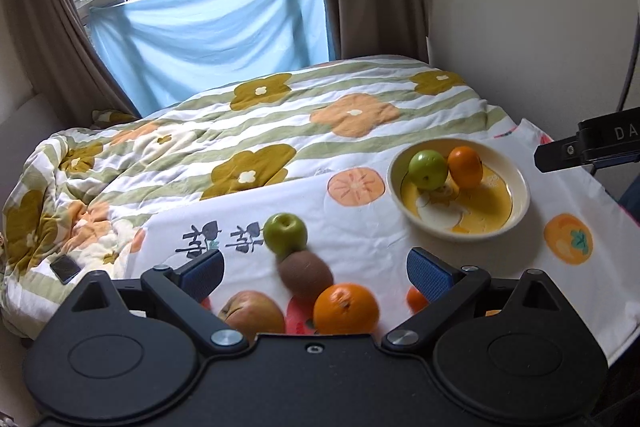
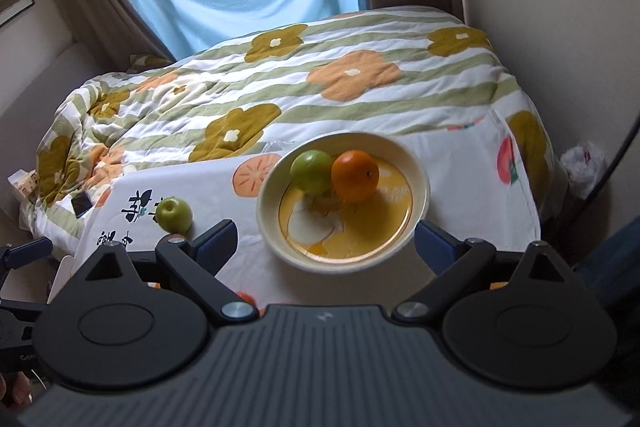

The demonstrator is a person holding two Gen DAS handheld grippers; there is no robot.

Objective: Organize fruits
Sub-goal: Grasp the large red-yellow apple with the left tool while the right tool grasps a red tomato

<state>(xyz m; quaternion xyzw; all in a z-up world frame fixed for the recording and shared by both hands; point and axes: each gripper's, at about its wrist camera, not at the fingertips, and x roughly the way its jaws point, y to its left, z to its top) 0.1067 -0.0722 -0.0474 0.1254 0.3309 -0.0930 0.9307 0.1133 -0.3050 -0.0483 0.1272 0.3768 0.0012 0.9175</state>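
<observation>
Fruits lie in two groups on the white printed cloth [image 1: 360, 235] spread over the quilted bed [image 1: 280, 115]. One green apple [image 1: 427, 170] and one orange [image 1: 465, 167] sit touching inside the cream bowl [image 1: 520, 187], near the cloth's far right corner. Loose on the cloth, toward its near edge, are a second green apple [image 1: 285, 233], a kiwi [image 1: 306, 277] touching it, a second orange [image 1: 346, 309] and a reddish apple [image 1: 252, 315]; a small orange fruit [image 1: 416, 299] is partly hidden.

Left gripper [image 1: 316, 267]: fingers spread wide, holding nothing, with the kiwi and second orange between them; judged to be lining up a pick.

Right gripper [image 2: 326, 237]: fingers spread wide, empty, framing the bowl's near rim.

The bowl's near half is bare, which leaves room for more fruit. The loose fruits crowd each other, so closing on one may nudge its neighbour. A phone [image 1: 65, 269] lies on the quilt, well apart beyond the cloth's left edge.
</observation>
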